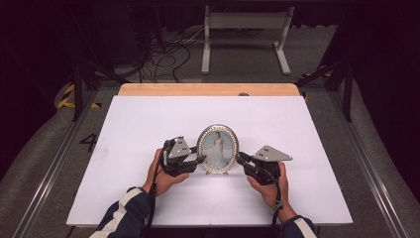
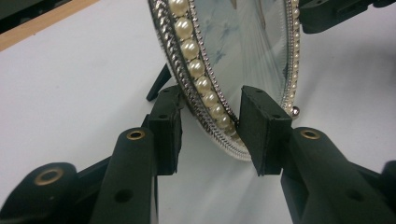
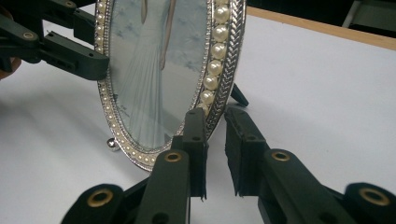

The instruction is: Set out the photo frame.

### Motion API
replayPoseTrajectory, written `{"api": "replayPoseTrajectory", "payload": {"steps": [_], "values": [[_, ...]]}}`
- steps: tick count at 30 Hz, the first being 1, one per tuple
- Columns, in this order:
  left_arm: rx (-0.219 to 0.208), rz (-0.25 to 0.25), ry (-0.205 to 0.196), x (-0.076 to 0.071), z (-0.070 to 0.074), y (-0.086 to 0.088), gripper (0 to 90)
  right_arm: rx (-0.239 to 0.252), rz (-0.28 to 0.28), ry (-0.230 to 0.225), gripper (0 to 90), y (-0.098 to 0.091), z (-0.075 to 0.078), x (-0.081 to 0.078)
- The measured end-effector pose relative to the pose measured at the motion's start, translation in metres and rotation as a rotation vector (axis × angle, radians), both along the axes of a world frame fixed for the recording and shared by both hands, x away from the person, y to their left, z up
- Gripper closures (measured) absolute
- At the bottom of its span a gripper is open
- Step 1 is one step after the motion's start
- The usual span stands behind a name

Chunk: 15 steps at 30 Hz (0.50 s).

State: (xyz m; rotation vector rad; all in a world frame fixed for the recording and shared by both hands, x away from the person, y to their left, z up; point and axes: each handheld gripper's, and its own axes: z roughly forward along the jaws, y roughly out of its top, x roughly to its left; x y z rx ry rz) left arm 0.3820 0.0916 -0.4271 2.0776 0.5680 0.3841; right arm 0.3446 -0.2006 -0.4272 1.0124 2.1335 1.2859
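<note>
Two hands come in from the bottom of the high view, each wrapped around a black hand-held gripper. The left hand-held gripper [image 1: 200,159] straddles the left rim of the oval silver picture frame edged with pearl beads [image 1: 218,148], its jaws set either side but not visibly pressing. The right hand-held gripper [image 1: 239,158] has its jaws around the opposite rim, a gap showing on one side. Probably they steady the frame upright at centre of the white worktop [image 1: 148,124]. Beyond, a wooden edge strip [image 1: 208,89].
</note>
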Motion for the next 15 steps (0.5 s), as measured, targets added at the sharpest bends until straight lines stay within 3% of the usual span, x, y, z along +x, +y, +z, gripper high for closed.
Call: {"api": "replayPoseTrajectory", "payload": {"steps": [15], "values": [[0.013, 0.011, -0.017, -0.0023, -0.0008, 0.0078, 60.6, -0.024, 0.019, 0.013, 74.9, 0.0007, -0.0041, 0.001]]}}
